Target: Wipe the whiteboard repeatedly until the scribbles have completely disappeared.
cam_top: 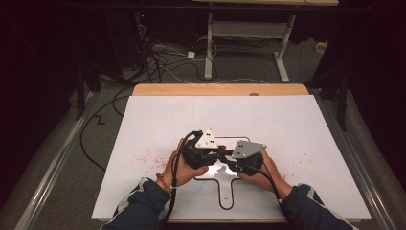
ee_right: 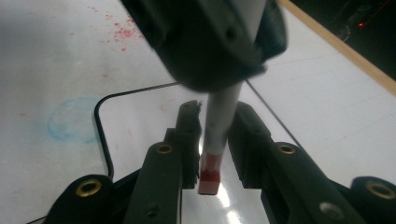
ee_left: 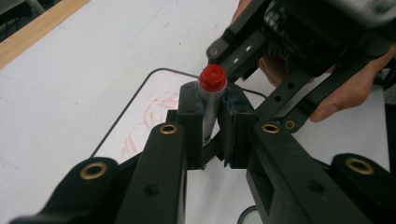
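A marker with a grey barrel (ee_left: 211,114) and a red cap (ee_left: 212,77) stands between both grippers over the near middle of the white table. My left gripper (ee_left: 212,100) is shut on the barrel, just below the cap. In the right gripper view the same marker (ee_right: 219,121) runs down between my right gripper's (ee_right: 217,116) pads, which sit snug against it, and its red end (ee_right: 209,175) lies deep between the jaws. From above, the left gripper (cam_top: 216,158) and right gripper (cam_top: 231,162) meet tip to tip, each in a hand.
A black-outlined wipe board (cam_top: 227,194) lies under the grippers, with faint red scribbles (ee_left: 154,112) on it. Red specks (cam_top: 143,157) dot the white sheet and a blue smear (ee_right: 70,123) marks it. A wooden table edge (cam_top: 220,89) runs along the back, with cables and a desk frame (cam_top: 249,28) beyond.
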The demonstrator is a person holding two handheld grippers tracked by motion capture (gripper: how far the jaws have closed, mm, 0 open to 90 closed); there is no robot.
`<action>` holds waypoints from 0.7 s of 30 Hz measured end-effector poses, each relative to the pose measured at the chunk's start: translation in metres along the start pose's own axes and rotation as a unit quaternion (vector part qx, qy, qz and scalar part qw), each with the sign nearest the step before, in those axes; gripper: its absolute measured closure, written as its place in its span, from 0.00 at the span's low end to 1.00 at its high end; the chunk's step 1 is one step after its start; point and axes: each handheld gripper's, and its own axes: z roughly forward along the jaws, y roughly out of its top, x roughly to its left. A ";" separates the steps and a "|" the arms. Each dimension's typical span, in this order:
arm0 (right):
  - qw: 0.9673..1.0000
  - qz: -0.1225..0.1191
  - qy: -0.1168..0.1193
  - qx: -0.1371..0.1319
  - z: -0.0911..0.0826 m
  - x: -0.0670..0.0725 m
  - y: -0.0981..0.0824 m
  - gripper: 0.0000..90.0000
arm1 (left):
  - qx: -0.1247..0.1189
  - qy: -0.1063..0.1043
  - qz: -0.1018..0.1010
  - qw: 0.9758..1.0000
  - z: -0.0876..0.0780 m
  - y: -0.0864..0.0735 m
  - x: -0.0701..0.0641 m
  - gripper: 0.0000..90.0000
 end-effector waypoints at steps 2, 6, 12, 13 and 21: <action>1.000 0.008 -0.001 -0.008 -0.003 -0.002 0.000 0.83 | 0.003 0.004 0.000 1.000 0.001 0.000 0.000 0.87; 1.000 0.011 -0.001 -0.014 -0.005 -0.003 0.000 0.86 | 0.007 0.006 -0.004 1.000 0.001 -0.001 0.003 0.87; 1.000 0.008 -0.005 -0.022 -0.007 -0.001 0.001 0.90 | 0.007 0.007 -0.005 1.000 0.003 -0.002 0.003 0.87; 1.000 0.006 -0.006 -0.021 -0.007 -0.001 0.001 0.90 | 0.007 0.008 -0.003 1.000 0.003 -0.002 0.003 0.87; 0.998 0.046 -0.025 -0.034 -0.011 -0.014 -0.005 0.91 | -0.035 0.059 -0.003 0.998 -0.016 -0.013 -0.001 0.52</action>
